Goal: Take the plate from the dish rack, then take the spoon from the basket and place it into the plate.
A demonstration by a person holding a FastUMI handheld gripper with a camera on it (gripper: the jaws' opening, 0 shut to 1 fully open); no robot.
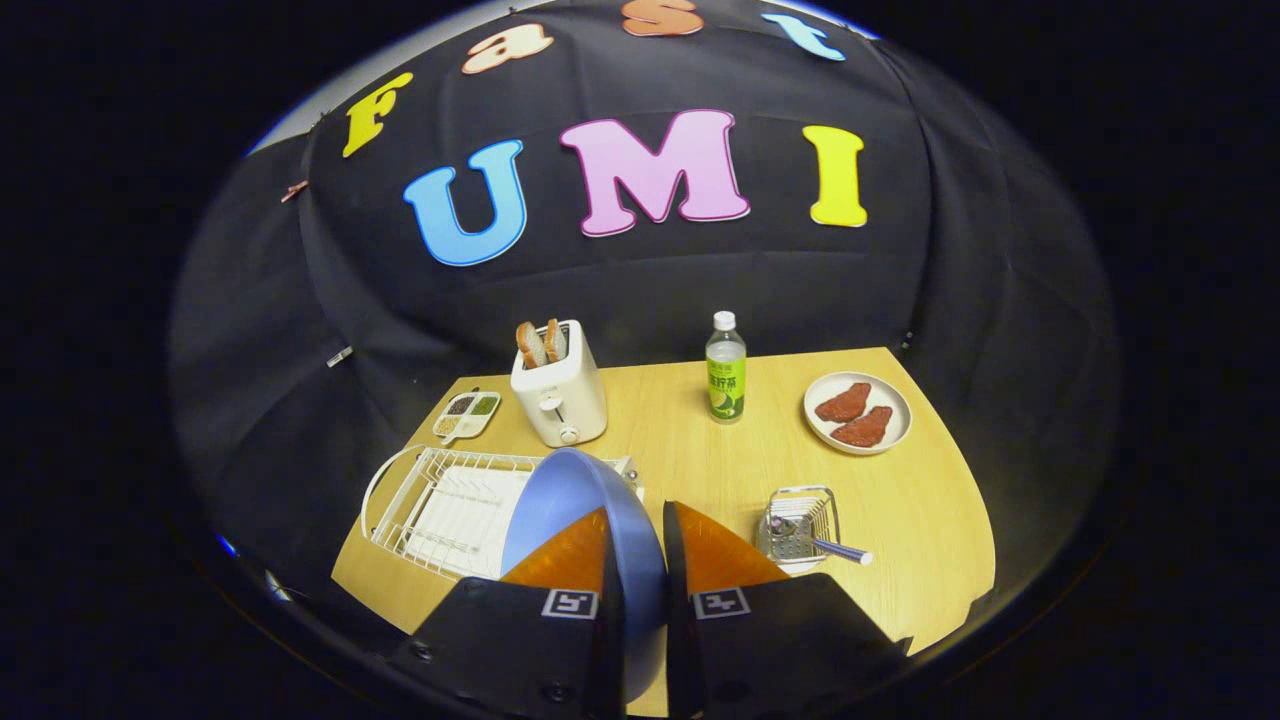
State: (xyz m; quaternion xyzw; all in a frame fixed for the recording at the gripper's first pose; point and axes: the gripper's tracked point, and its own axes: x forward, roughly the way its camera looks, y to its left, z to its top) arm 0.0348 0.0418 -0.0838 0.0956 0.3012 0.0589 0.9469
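Note:
A blue plate (570, 495) stands on edge between my fingers, lifted above the right end of the white wire dish rack (440, 505). My gripper (636, 530) is shut on the plate's rim, one finger on each face. To the right of the fingers sits a small metal basket (797, 525) on the wooden table (900, 500). A spoon (838, 549) lies in the basket with its handle sticking out over the right side.
Behind the rack stands a white toaster (560, 395) holding two slices of bread, with a small divided seasoning dish (467, 413) to its left. A green-labelled bottle (725, 375) is at the table's back centre. A white plate with two pieces of meat (857, 412) lies back right.

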